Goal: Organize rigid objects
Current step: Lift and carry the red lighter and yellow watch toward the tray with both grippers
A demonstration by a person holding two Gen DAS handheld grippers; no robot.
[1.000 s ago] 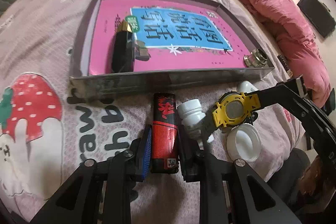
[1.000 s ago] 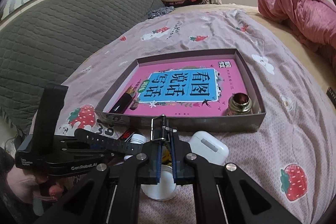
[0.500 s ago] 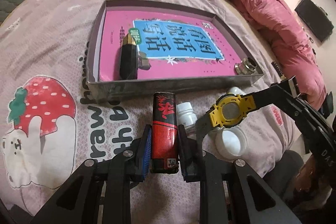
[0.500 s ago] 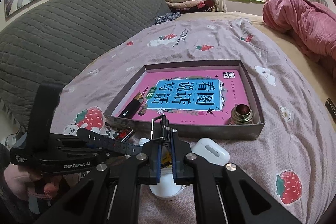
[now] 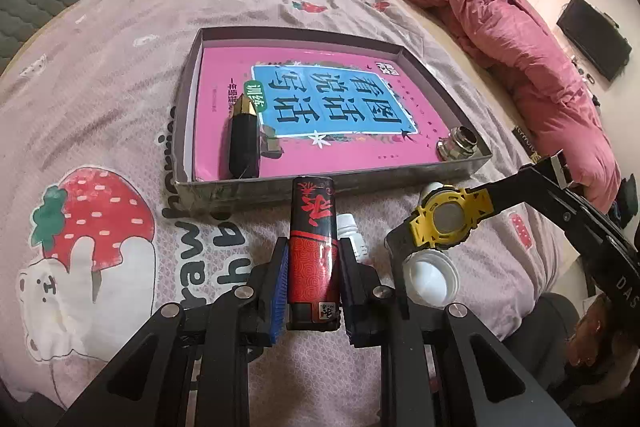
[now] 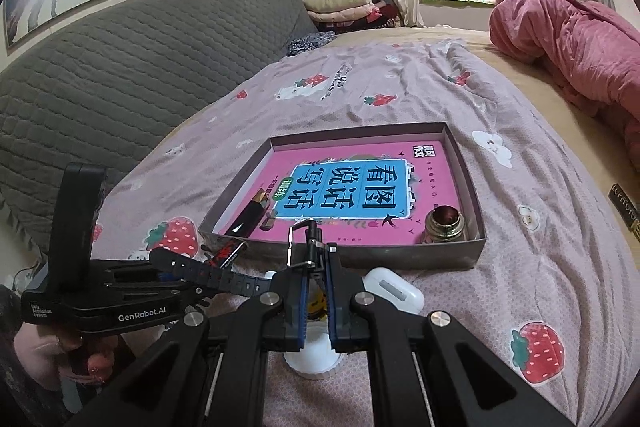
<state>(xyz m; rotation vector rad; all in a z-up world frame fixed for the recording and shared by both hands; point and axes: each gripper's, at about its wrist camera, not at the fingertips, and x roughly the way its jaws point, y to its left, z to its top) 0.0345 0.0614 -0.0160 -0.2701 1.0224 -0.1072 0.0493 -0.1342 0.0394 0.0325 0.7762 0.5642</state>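
- The left tongs [image 5: 313,281] are clamped on a red and black lighter [image 5: 313,255], held lengthwise between the blue pads, above the bedspread [image 5: 100,115] just short of the tray's near wall.
- The right tongs [image 6: 316,301] are pinched tight on a watch: its black strap [image 6: 204,269] trails off to the left, and its yellow case [image 5: 450,219] hangs in the air beside the lighter.
- The grey tray [image 5: 188,115] lies in the middle of the bed; a pink book [image 5: 340,107] fills its floor.
- A black lipstick [image 5: 243,141] lies on the book near the tray's left wall; a metal fitting [image 5: 458,143] stands in the near right corner.
- On the bedspread near the tray's front wall lie a small white bottle [image 5: 352,233], a white cap [image 5: 430,277] and a white earbud case [image 6: 394,291].
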